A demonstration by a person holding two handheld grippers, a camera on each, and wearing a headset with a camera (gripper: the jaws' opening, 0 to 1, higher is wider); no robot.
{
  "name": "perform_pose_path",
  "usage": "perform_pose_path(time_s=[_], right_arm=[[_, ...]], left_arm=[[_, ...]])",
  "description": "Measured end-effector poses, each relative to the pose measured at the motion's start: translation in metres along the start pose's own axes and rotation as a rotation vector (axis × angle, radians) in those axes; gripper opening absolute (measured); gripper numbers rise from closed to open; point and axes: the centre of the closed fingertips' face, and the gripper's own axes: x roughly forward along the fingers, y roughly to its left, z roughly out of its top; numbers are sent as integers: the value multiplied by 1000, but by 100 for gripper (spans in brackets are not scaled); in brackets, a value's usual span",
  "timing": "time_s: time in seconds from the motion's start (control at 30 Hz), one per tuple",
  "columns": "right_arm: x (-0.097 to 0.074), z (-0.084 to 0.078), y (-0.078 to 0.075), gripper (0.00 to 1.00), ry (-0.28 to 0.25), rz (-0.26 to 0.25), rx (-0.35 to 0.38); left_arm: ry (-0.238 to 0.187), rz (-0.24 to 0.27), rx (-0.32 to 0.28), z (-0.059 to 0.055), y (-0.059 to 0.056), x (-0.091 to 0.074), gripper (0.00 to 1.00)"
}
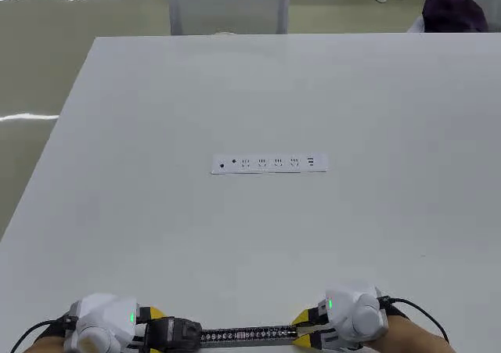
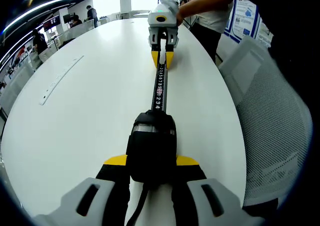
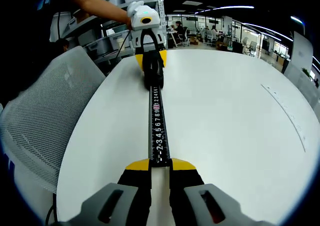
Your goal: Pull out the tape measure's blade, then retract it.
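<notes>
The black tape measure case sits clamped between the yellow-tipped jaws of my left gripper, low at the table's near edge. Its black blade with white numerals runs straight out across the white table to my right gripper, which is shut on the blade's end. In the right gripper view the blade enters between the closed jaws of the right gripper and stretches back to the case. In the head view the drawn blade spans left gripper to right gripper.
A white power strip lies flat in the middle of the white table. A grey mesh chair stands at the far edge, and another mesh chair is close beside the near edge. People and shelving are in the background.
</notes>
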Motion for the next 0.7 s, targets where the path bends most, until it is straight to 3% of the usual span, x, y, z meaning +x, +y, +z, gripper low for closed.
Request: perform_pose_path(time_s=[0.7], right_arm=[[-9,-8,-2,10,5,-4,6]], left_arm=[[1,2,-4,1,0,0,27]])
